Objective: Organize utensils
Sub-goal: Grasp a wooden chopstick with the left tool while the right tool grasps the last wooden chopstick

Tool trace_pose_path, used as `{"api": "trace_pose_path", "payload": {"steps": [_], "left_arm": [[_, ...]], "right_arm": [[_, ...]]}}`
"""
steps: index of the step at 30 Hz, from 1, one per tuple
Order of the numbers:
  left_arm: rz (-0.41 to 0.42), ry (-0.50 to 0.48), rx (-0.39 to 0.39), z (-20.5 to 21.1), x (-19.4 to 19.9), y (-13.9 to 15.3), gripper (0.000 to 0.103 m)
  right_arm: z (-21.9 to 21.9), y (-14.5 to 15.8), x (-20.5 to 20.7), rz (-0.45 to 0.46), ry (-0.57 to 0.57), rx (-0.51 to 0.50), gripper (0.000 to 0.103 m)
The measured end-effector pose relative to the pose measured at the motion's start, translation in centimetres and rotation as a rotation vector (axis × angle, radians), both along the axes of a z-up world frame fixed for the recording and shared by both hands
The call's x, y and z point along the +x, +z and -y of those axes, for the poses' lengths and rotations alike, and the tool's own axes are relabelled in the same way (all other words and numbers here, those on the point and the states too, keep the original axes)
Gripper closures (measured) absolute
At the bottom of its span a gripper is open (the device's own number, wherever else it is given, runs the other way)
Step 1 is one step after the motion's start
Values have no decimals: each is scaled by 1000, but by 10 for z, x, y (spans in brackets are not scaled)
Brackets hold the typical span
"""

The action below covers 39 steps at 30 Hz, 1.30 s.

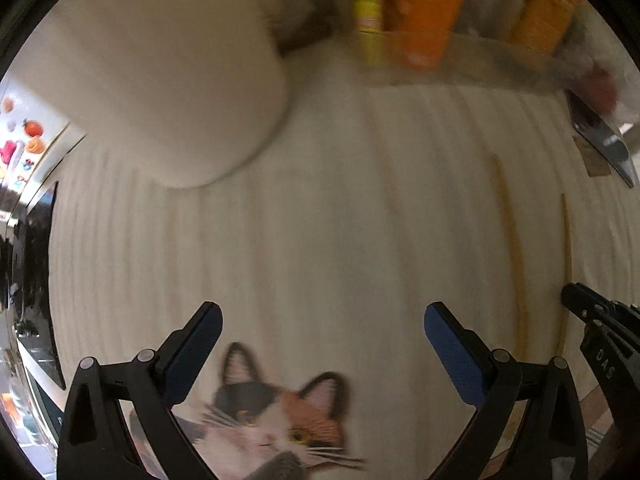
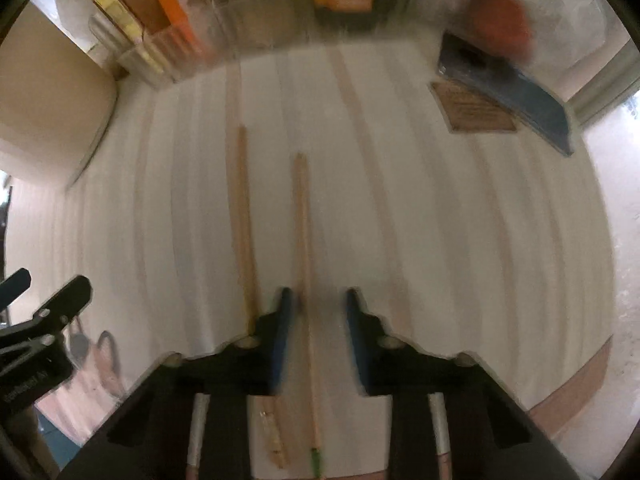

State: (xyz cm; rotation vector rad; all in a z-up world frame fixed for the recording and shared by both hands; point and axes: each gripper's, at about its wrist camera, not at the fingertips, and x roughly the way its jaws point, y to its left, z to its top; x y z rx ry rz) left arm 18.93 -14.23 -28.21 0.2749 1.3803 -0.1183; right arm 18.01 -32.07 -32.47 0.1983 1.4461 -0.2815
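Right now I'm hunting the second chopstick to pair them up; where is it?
In the right wrist view it lies on the striped cloth, between the open fingers of the right gripper, just right of the other chopstick: second chopstick.

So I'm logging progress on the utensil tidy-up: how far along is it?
Nothing looks put away yet. Both chopsticks, the left one and the right one, lie apart on the striped mat. The right gripper straddles the right one, jaws open; the left gripper is open and empty. Grasping and stowing both remains.
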Motion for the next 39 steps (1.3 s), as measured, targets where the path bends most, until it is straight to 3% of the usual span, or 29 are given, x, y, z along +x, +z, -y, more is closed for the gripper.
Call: {"api": "trace_pose_path", "payload": {"steps": [5, 8, 11, 12, 15, 18, 22, 27, 39], "left_arm": [[-56, -40, -89, 56, -5, -6, 0], [-85, -66, -122, 85, -8, -11, 6], [-96, -99, -114, 105, -11, -16, 28], [-97, -114, -97, 112, -13, -19, 40], [-76, -123, -105, 122, -16, -18, 58], [-86, -156, -92, 127, -19, -13, 97], [-75, -144, -72, 119, -27, -11, 99], [-64, -76, -69, 75, -34, -2, 99], [-36, 118, -41, -55, -51, 19, 99]], "right_arm": [[50, -13, -17, -28, -115, -14, 96], [85, -19, -29, -54, -146, -28, 96], [116, -26, -43, -68, -165, -30, 96], [124, -28, -47, -69, -170, -27, 96], [142, -33, -57, -68, -180, -20, 96], [151, -40, -64, -68, -179, -16, 96], [155, -45, -68, -71, -168, -17, 96], [145, -47, -59, -58, -124, 56, 96], [44, -64, -25, -43, 81, 189, 96]]}}
